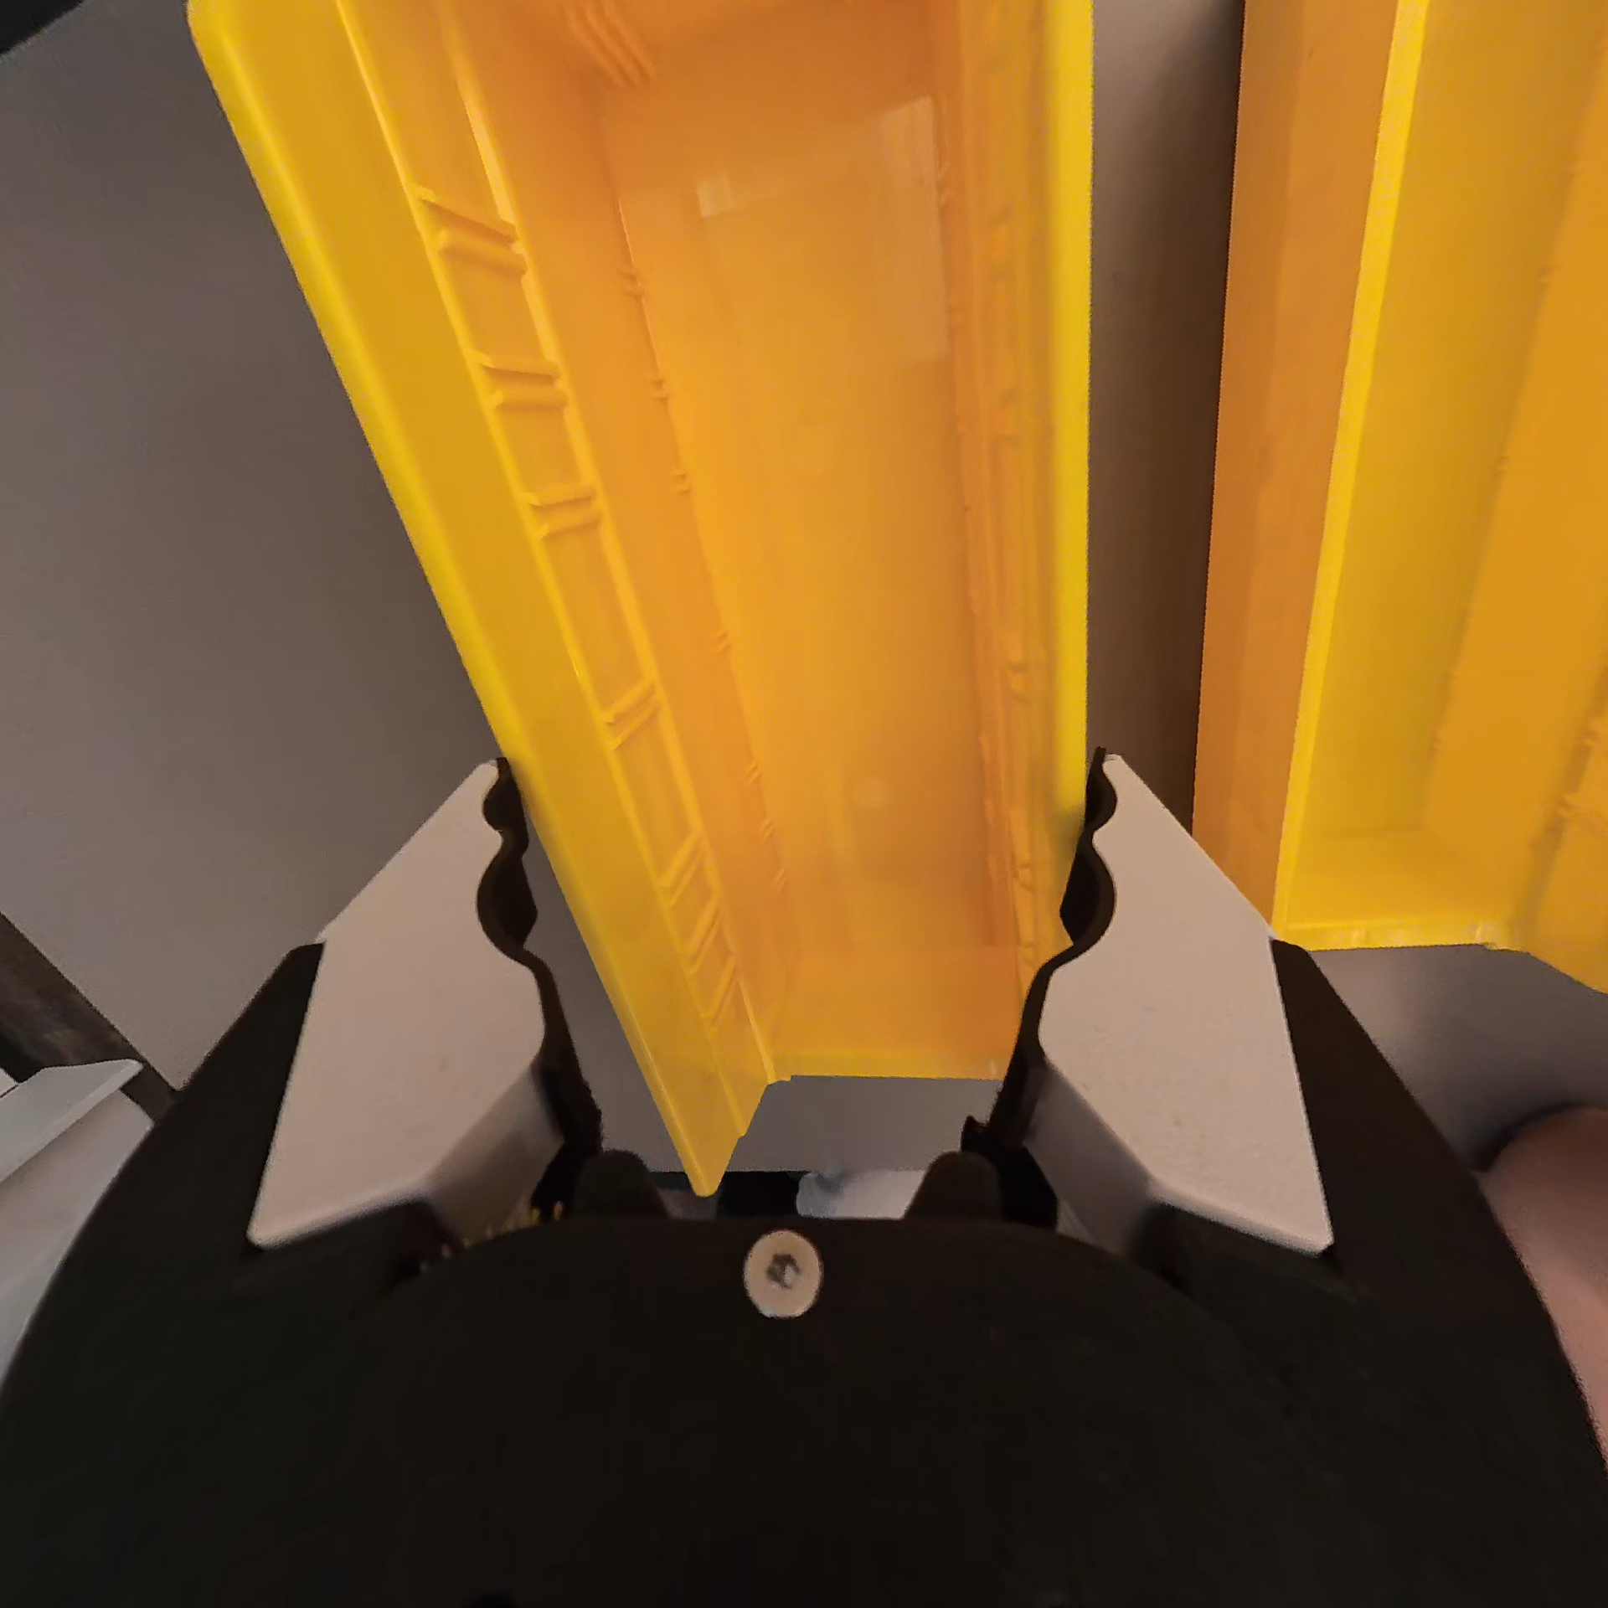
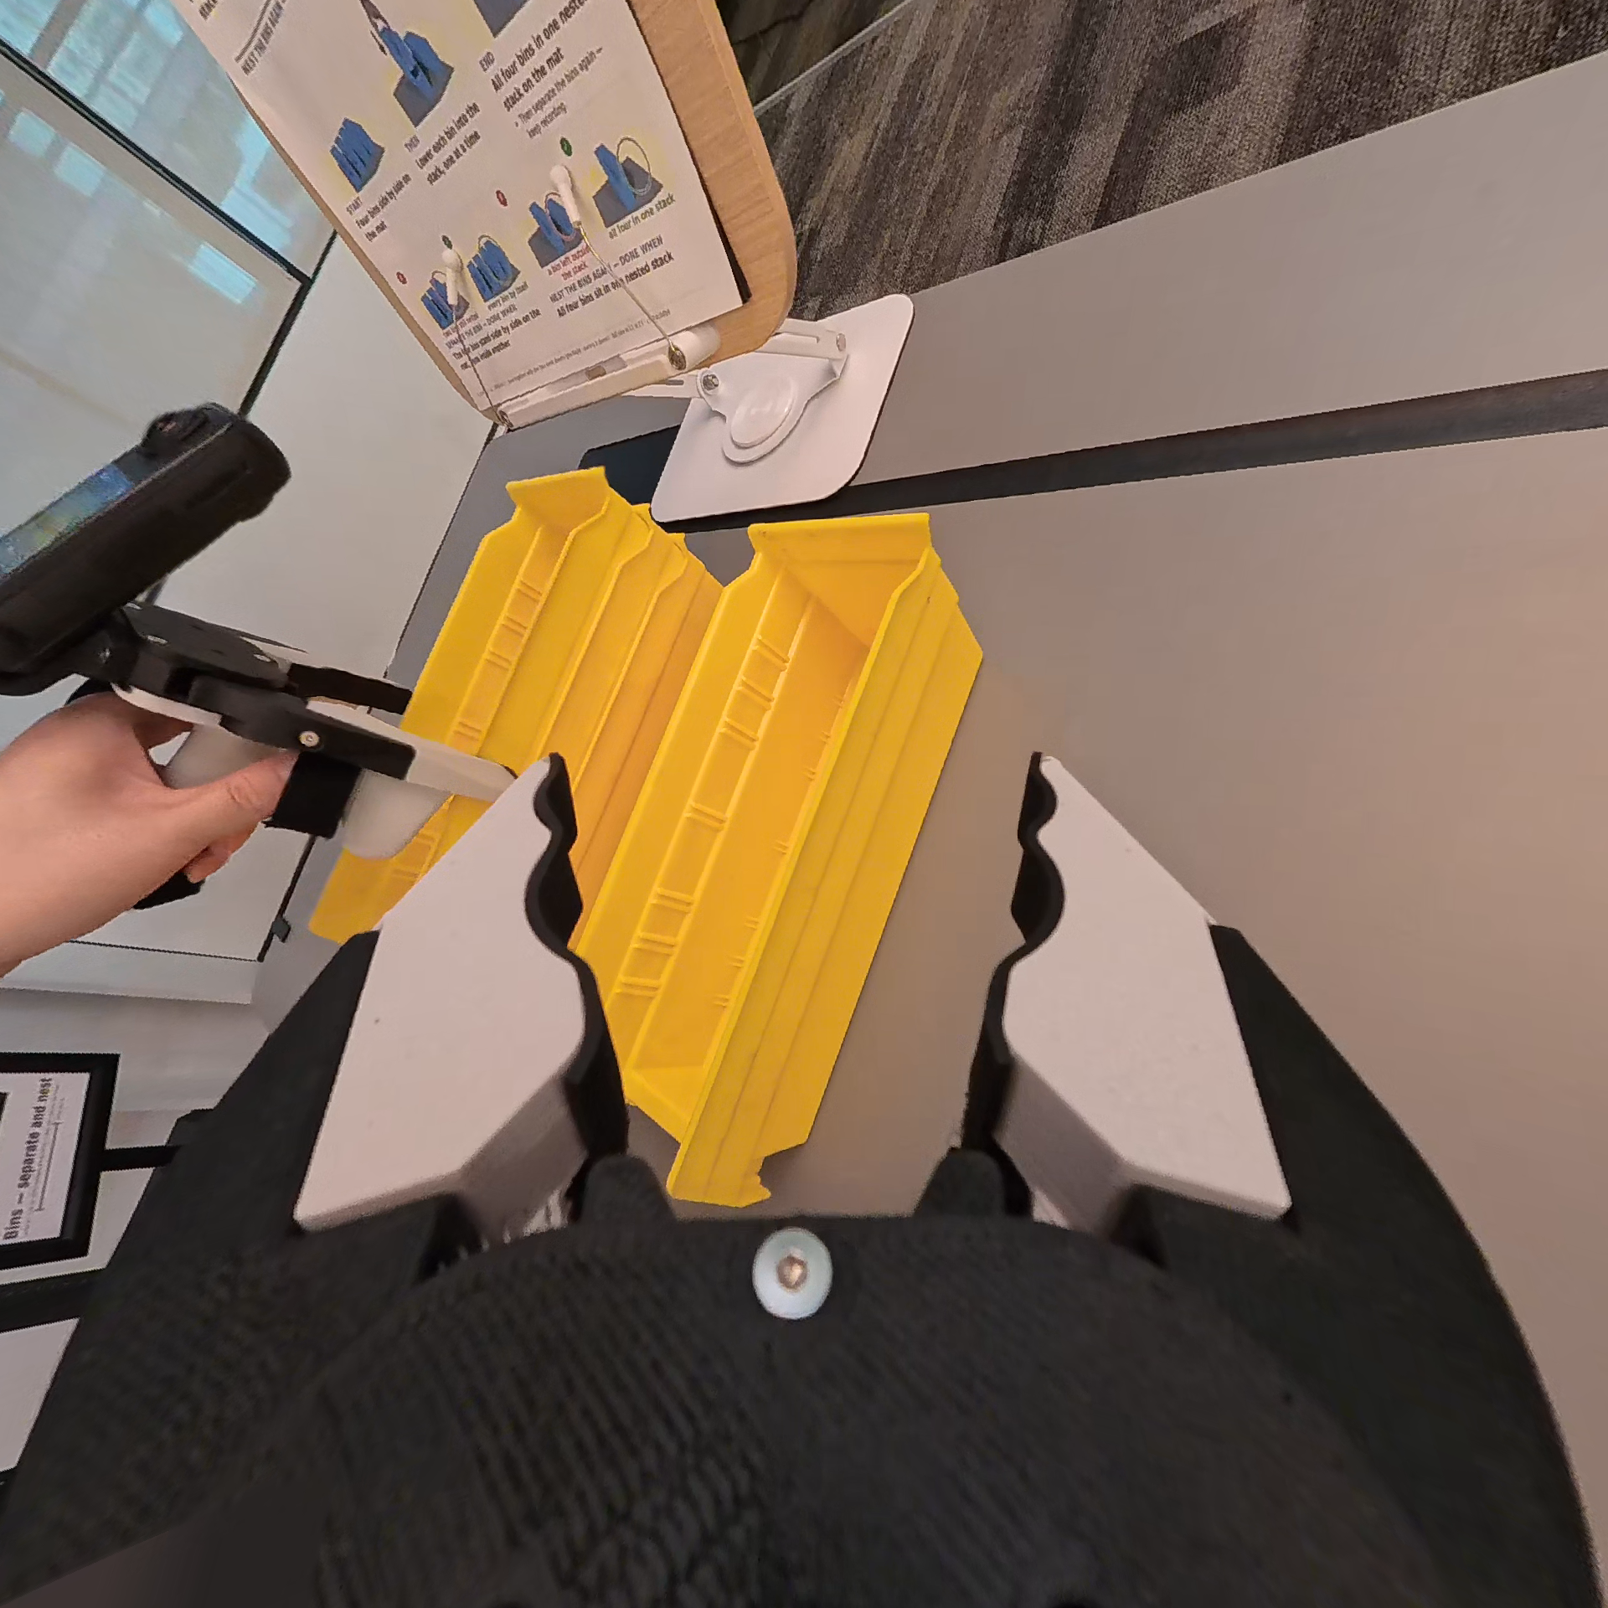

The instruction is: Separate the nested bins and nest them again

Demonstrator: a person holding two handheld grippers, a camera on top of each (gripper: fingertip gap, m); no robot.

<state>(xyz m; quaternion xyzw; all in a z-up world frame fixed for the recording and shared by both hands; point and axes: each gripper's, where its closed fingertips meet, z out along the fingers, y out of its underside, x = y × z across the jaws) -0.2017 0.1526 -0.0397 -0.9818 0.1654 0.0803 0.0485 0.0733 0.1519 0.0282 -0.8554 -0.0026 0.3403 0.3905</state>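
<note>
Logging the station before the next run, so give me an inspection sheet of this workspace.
Surface: grey table.
Job's things: nested yellow bins; single yellow bin to their right.
Clutter: instruction board on white base; framed sign.
Grippers: left tongs straddle the nested bins, contact unclear; right tongs open above the single bin.
Cables: thin cord across the board.
Surroundings: carpet, glass panel.

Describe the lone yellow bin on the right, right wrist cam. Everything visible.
The lone yellow bin is long, narrow and open-topped, and looks like glossy moulded plastic. It has a stepped rim, pairs of short ribs along its inner wall and a sloped far end. It is empty and lies flat on the grey table, right beside the nested yellow stack; contact unclear. The right gripper is open above its near end.
</note>
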